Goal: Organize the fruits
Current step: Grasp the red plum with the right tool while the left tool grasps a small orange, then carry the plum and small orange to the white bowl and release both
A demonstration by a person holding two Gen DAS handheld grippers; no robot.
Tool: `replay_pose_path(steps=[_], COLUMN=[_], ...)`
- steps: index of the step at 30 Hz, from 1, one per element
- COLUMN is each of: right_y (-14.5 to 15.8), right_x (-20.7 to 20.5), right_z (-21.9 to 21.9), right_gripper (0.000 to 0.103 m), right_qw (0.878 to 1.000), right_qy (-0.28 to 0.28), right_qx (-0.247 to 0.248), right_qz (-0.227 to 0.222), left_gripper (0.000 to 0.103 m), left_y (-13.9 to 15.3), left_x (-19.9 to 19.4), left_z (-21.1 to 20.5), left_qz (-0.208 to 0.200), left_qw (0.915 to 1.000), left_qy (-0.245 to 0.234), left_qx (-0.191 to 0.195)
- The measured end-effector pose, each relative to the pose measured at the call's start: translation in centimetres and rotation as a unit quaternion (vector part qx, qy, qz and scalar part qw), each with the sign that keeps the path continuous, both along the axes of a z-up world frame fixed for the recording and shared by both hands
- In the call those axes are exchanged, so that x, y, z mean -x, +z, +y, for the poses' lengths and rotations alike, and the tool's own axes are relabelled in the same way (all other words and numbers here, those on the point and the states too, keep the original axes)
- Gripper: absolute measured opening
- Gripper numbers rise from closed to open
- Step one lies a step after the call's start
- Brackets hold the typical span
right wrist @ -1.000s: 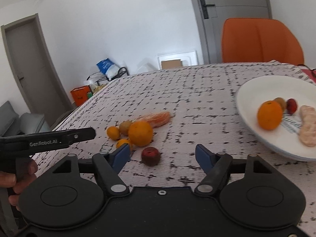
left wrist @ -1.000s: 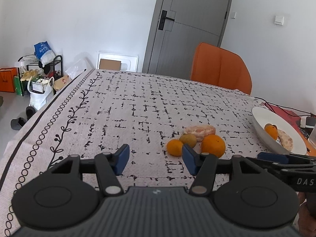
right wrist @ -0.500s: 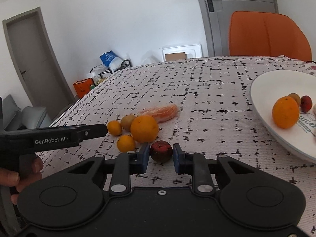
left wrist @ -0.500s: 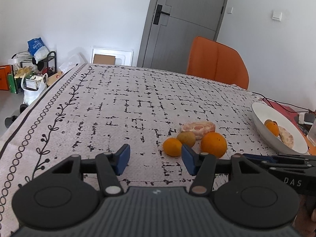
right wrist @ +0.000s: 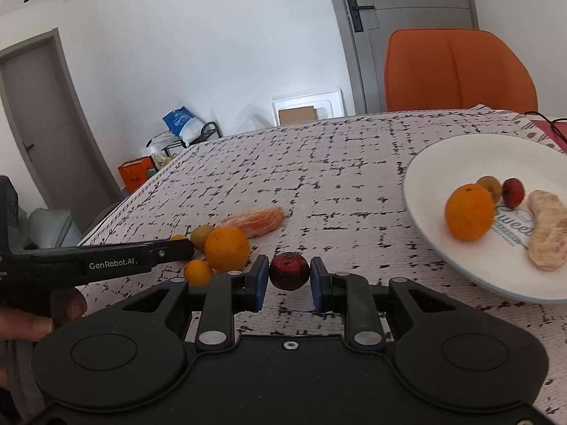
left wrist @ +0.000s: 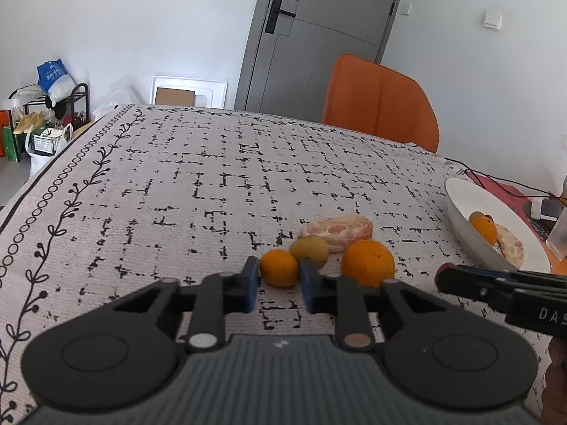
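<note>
two grippers at work, each closing on a fruit. right gripper (right wrist: 288,283) shut around a small dark red fruit (right wrist: 288,271), pads touching both its sides, fruit low over or resting on the patterned surface (left wrist: 198,191); cannot tell which. left gripper (left wrist: 278,285) narrowed around a small orange (left wrist: 279,267), pads beside its flanks with a sliver of gap on at least one side, so not firmly gripping by the look of it.

likely step: carrying both pieces to the white plate (right wrist: 443,156) on the right, already holding an orange, a kiwi, a red fruit and a peeled segment.

risks, as judgement:
- round, smooth red fruit pinched near the pad tips; could squirt out forward if lifted fast or squeezed off-centre.
- small orange sitting just beside a kiwi (left wrist: 309,251), with a large orange (left wrist: 368,262) near; a skewed close could nudge the kiwi and set it rolling, or catch only the near edge of the small orange.
- both grippers crowding the same cluster; right one's tip visible near the large orange in the left view, so a collision possible on lifting.

around: a peeled citrus segment (left wrist: 338,228) behind the kiwi, another small orange (right wrist: 198,272) near the left tool, an orange chair (left wrist: 381,106) at the far edge, a grey door (left wrist: 319,39), cables beyond the plate. nothing tall between cluster and plate.
</note>
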State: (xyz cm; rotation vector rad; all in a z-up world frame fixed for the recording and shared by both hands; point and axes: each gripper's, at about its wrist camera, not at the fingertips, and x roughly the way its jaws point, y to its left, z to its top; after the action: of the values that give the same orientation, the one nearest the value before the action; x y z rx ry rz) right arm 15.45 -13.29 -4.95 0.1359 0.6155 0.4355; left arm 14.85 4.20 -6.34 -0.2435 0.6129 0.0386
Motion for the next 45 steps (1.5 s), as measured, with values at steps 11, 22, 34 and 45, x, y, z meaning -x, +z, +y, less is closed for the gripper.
replay_pose_path(steps=[11, 22, 34, 45], right_y=[0.7, 1.6, 1.5, 0.6], right_x=[0.7, 2.2, 2.9, 2.4], right_z=[-2.3, -5.5, -9.9, -12.2], right_gripper=[0.024, 0.024, 0.024, 0.024], right_qw=[0.999, 0.997, 0.992, 0.99], right_qy=[-0.022, -0.054, -0.102, -0.12], right_qx=[-0.019, -0.034, -0.049, -0.061], right_qz=[-0.017, -0.039, -0.048, -0.045], left_gripper=[0.023, 0.023, 0.023, 0.023], left_y=[2.2, 3.4, 3.8, 4.0], left_x=[0.9, 0.8, 0.5, 0.0], left_z=[-1.8, -4.9, -8.3, -10.6], left_qz=[-0.025, -0.038, -0.042, -0.037], left_qw=[0.9995, 0.9985, 0.9967, 0.995], left_qy=[-0.002, -0.03, -0.057, -0.07], left_qx=[-0.017, -0.027, -0.042, -0.06])
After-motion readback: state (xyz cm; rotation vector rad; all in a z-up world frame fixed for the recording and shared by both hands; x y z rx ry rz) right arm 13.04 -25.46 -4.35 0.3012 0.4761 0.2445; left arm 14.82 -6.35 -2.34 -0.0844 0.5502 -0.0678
